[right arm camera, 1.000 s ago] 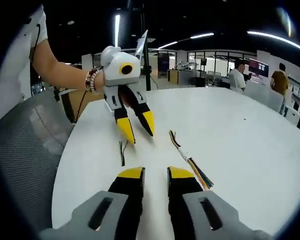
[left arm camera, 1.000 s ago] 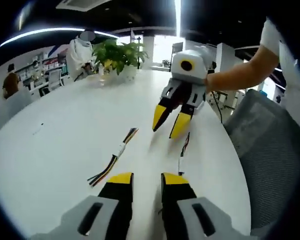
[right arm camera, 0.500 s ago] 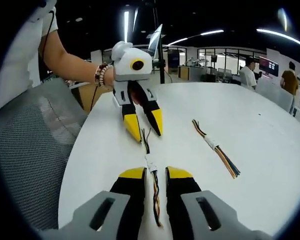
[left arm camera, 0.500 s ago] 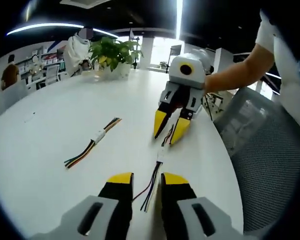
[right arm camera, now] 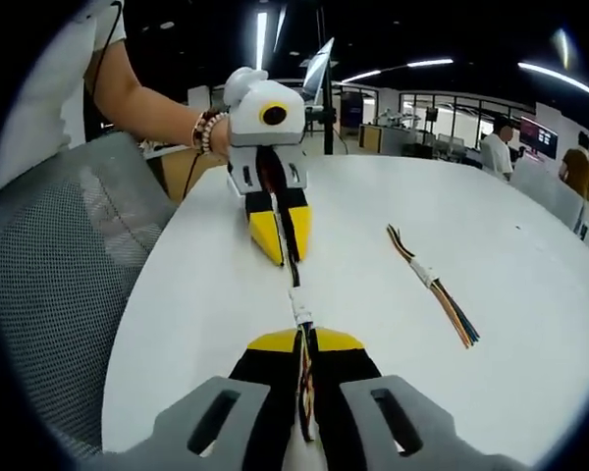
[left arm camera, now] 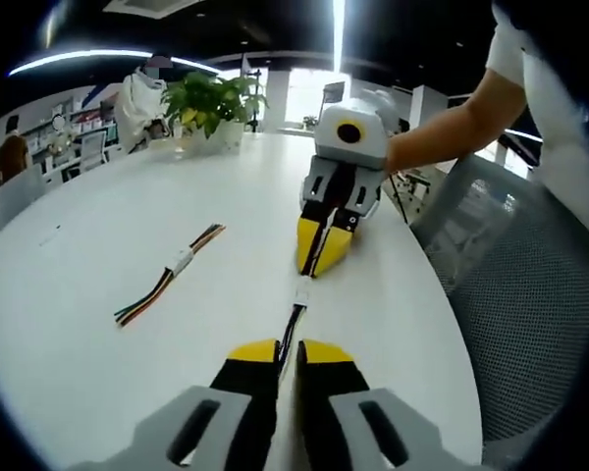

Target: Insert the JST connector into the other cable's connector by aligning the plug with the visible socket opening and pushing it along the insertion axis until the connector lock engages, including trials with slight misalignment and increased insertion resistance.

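White round counter (left arm camera: 98,294), one item in work: a wire lead with a small white JST connector (left arm camera: 301,291) at mid-length, lying in a straight line between the two grippers. Left gripper (left arm camera: 287,351): jaws together, clamped on the dark wires at the near end of the lead. Right gripper (right arm camera: 307,341): jaws together on the multicoloured wires at the opposite end; in the left gripper view it appears across the counter (left arm camera: 322,257), tips down on the lead. Long axis of the lead runs gripper to gripper, so the insertion axis looks to lie along that same line. The connector sits just ahead of the right gripper's tips (right arm camera: 300,308). Whether plug and socket are seated cannot be told. Spare item: a second multicoloured cable (left arm camera: 165,277), well aside on the counter, untouched.
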